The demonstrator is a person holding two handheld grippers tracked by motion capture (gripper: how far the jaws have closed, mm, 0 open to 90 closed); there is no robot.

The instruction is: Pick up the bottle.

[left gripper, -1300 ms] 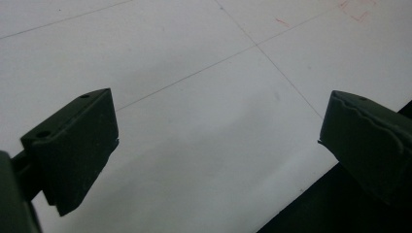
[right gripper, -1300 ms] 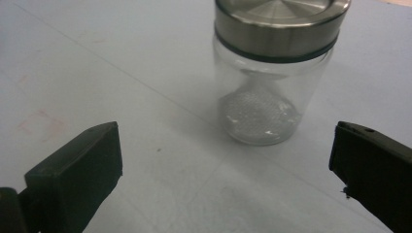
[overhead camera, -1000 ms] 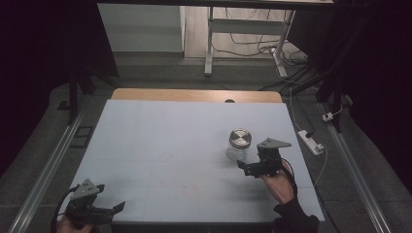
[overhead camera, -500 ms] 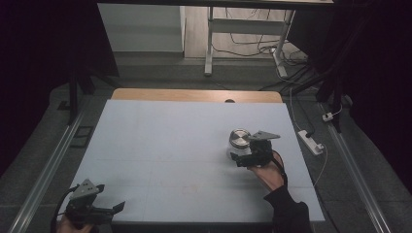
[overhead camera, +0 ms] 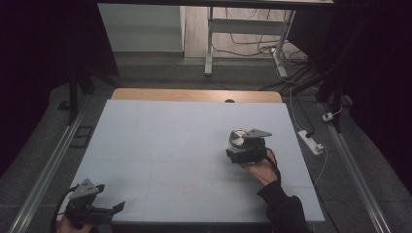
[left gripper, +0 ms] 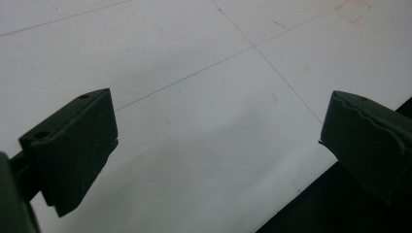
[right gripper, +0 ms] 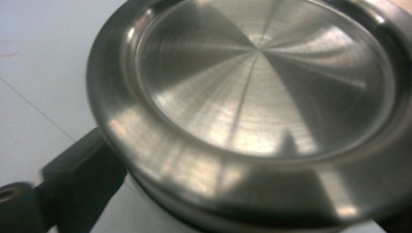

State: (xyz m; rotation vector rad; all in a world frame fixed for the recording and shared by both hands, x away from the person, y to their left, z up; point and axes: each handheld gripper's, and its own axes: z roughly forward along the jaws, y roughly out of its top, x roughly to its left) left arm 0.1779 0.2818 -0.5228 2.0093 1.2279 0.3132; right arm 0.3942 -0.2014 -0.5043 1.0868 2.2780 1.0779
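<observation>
Brushed-steel lid on the jar [overhead camera: 237, 139] sat between the right claw's [overhead camera: 235, 154] jaws, which had just been narrowing around it; firm contact unclear. A second earlier that claw was beside the jar. Lift probably next. Left claw [overhead camera: 114, 209] wide, idle, well apart over the bench [overhead camera: 160, 145].

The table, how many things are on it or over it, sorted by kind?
Jars with a shiny metal lid: 1
Black grippers held in hands, left gripper and right gripper: 2
Total: 3, all on or over the pale table.
</observation>
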